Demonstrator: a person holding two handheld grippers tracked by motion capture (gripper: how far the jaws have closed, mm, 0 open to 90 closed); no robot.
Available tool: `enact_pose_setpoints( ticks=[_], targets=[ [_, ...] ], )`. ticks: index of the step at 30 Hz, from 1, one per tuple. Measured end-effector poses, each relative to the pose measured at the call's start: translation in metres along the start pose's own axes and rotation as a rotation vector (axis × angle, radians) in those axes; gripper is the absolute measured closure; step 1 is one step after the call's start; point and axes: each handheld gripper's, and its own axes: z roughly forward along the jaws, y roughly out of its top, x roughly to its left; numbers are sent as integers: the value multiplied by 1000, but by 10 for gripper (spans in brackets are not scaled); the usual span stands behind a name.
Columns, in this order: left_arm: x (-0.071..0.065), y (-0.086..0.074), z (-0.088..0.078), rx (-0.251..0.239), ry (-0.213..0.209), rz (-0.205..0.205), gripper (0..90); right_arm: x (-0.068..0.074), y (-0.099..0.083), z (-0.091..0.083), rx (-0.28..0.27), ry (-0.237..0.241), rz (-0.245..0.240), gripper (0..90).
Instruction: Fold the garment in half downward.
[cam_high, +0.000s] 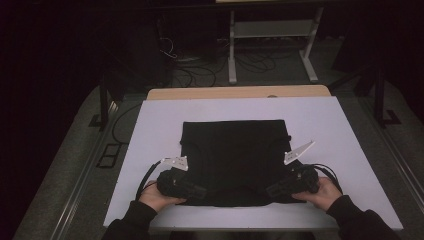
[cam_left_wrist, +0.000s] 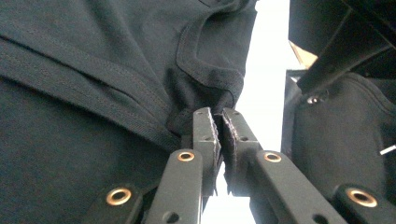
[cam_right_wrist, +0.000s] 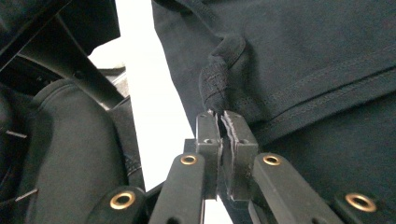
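While both hand-held grippers pinch the black garment, white tabletop surrounds it.

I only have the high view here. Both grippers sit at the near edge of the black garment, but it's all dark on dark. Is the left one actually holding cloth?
Observer: Yes. In the left gripper view the left gripper has its jaws shut on a bunched fold of the black garment, right beside a stitched hem.
Operator: And the right one?
Observer: Same. The right gripper is shut on a puckered bit of the garment's edge, with a hem seam running off from it.
Operator: Is the fabric lifted there?
Observer: Just beside each pinch, the white table shows bare; whether the cloth is lifted I can't tell.
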Motion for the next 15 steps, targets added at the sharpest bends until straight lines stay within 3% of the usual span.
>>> enact_pose_setpoints(
  ticks=[10,15],
  targets=[
    [-5,-6,2,45,-49,7,825,8,-2,4,38,33,-24,843],
    [-5,-9,1,53,-55,1,814,10,-2,4,42,40,-27,842]
  ],
)
